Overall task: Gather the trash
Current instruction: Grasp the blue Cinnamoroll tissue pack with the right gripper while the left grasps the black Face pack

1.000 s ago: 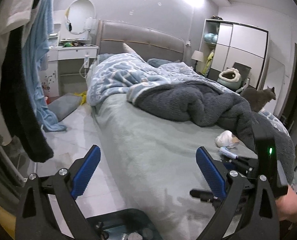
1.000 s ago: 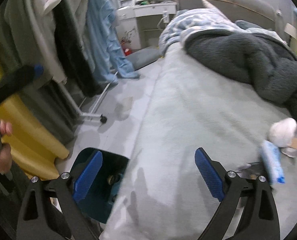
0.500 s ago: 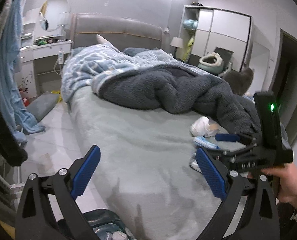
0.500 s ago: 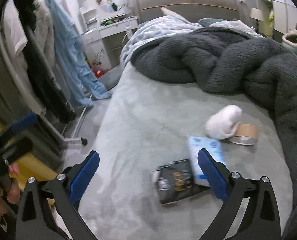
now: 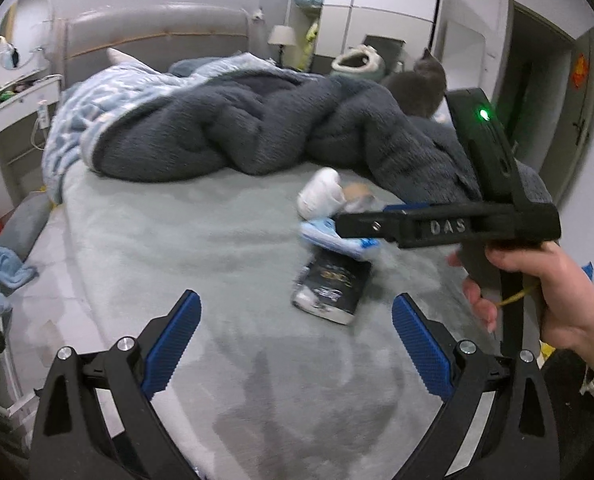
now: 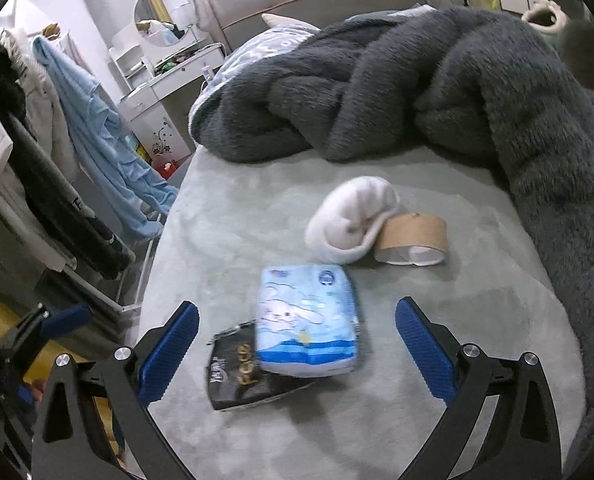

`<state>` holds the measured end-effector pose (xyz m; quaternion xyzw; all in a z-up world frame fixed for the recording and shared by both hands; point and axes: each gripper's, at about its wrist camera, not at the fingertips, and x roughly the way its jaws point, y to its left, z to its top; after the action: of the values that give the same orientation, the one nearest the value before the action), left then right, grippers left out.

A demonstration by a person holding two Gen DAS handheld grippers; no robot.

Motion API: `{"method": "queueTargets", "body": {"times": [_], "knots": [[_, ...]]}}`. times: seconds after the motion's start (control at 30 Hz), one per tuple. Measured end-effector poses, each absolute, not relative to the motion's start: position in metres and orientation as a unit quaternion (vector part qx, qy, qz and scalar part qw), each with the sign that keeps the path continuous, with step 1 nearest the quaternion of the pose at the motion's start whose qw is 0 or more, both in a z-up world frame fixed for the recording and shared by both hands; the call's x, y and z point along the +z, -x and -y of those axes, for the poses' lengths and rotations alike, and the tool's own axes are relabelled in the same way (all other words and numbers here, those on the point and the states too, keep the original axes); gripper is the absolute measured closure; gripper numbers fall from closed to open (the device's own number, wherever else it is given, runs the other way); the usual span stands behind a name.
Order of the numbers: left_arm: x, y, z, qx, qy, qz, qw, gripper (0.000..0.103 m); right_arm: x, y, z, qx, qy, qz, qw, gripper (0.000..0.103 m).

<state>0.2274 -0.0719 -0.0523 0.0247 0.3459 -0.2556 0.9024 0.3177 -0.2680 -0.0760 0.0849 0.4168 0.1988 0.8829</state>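
While both claws hover: nothing is picked up yet.
Right gripper (image 6: 296, 344): jaws wide, aimed at the blue tissue pack (image 6: 307, 320), probably lining up a grab.
Trash: pack overlaps a black wrapper (image 6: 237, 376) mid-bed (image 6: 477, 320), cardboard roll (image 6: 413, 236) just behind.
Left gripper (image 5: 295, 342): wide, holding nothing.

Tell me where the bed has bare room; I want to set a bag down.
Bare sheet runs from the bed's left edge to the white sock, below the grey blanket. Crowded: the middle, where sock, cardboard roll, tissue pack and black wrapper cluster.
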Motion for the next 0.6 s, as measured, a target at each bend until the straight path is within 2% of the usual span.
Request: {"method": "queueTargets", "body": {"times": [0.5,0.53,0.6], "knots": [[-0.083,-0.247,0.109,-0.286,-0.039,-0.375,0.881,0.005,-0.106,-0.333,0.263,0.221,-0.118,-0.434,0.866,0.003],[-0.084,-0.247,0.109,-0.287,-0.039,-0.376,0.880,0.005,-0.109,-0.334,0.263,0.220,-0.118,-0.435,0.865,0.004],[-0.088,-0.250,0.110,-0.286,-0.039,-0.379,0.879,0.005,-0.113,-0.336,0.262,0.217,-0.115,-0.438,0.865,0.012]]}}
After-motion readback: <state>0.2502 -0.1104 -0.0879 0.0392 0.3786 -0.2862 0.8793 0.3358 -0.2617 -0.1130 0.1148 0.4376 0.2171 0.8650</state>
